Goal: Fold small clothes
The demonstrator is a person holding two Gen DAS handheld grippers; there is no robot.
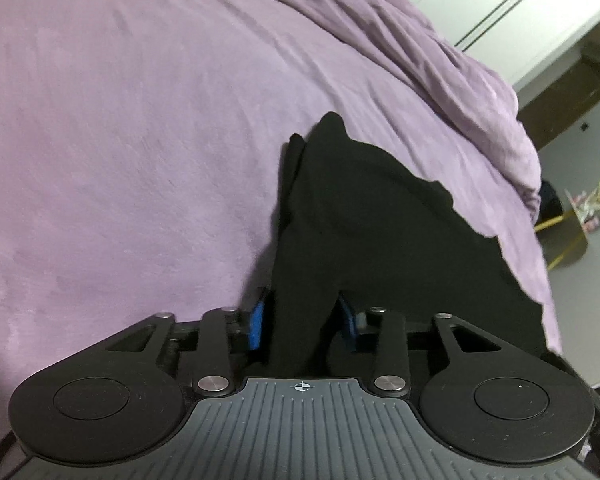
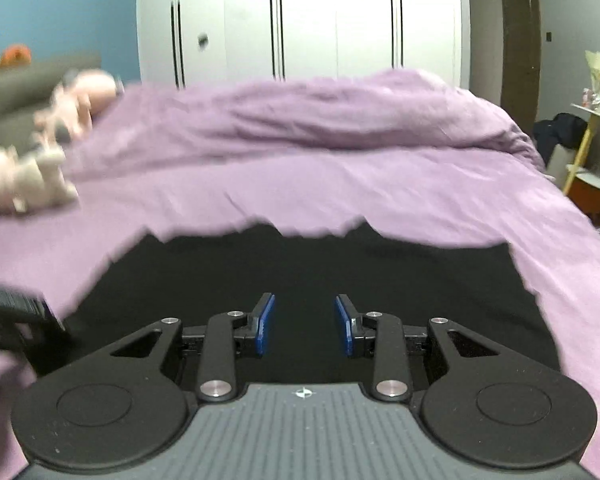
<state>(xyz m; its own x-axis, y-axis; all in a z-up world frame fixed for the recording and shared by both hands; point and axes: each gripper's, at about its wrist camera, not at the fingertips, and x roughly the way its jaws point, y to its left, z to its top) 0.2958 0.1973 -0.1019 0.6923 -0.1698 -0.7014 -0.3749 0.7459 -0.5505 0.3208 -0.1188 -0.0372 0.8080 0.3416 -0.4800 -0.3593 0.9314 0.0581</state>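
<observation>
A black garment (image 1: 364, 216) lies on the purple bedspread (image 1: 120, 140). In the left wrist view a bunched fold of it runs between the blue pads of my left gripper (image 1: 305, 322), which is shut on it. The cloth rises from the jaws and spreads to the right. In the right wrist view the same black garment (image 2: 300, 264) lies spread flat under my right gripper (image 2: 305, 330), whose blue pads stand apart with nothing between them. The left gripper's body (image 2: 16, 316) shows at the left edge there.
A rumpled purple duvet (image 2: 340, 120) is heaped at the far side of the bed. Plush toys (image 2: 32, 176) lie at the left. White wardrobes (image 2: 300, 20) stand behind. A yellow shelf (image 2: 592, 152) is at the right.
</observation>
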